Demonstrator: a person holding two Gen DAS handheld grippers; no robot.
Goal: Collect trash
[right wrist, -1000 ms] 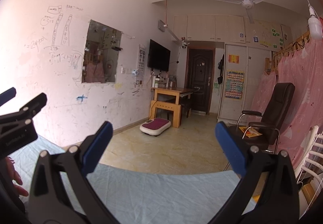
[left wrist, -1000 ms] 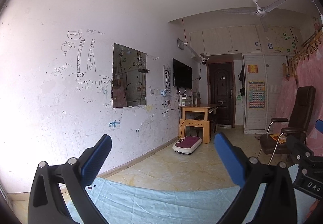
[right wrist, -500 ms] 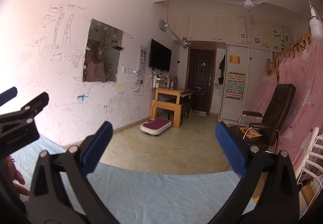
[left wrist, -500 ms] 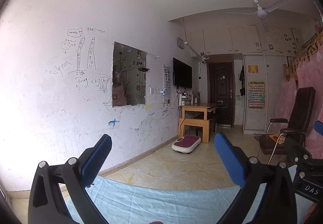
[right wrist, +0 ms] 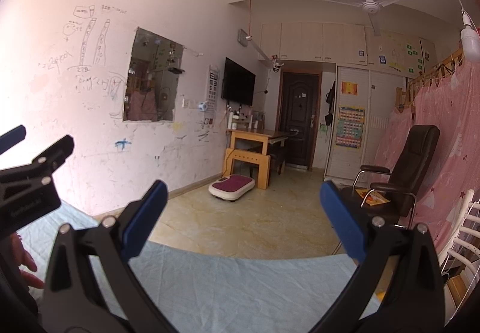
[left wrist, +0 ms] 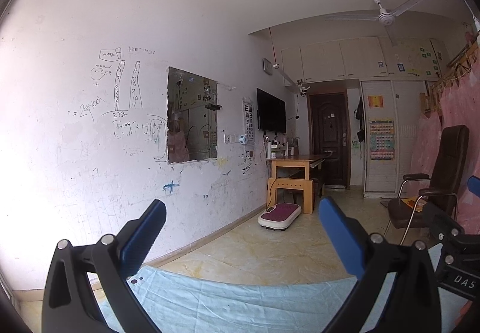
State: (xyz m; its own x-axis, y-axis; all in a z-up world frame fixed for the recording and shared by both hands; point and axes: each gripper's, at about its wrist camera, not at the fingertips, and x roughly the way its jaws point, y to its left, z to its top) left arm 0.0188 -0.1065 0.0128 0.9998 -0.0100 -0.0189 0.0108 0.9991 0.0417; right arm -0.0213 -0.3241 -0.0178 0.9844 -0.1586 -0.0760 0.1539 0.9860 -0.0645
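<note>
No trash shows in either view. My left gripper point(left wrist: 241, 231) is open and empty, held level above the far edge of a light blue cloth point(left wrist: 240, 303), pointing across the room. My right gripper point(right wrist: 240, 213) is open and empty too, over the same cloth point(right wrist: 240, 288). The right gripper's body shows at the right edge of the left wrist view point(left wrist: 456, 258). The left gripper's body shows at the left edge of the right wrist view point(right wrist: 27, 183), with a hand below it.
A scribbled white wall point(left wrist: 90, 152) runs along the left. Beyond the cloth lies tiled floor point(right wrist: 255, 219) with a purple-topped footboard point(right wrist: 231, 186), a wooden desk point(right wrist: 255, 149), a dark door point(right wrist: 298, 119), a black chair point(right wrist: 399, 183) and a pink curtain point(right wrist: 444, 137).
Both views have shifted only slightly. Both grippers stay open and empty.
</note>
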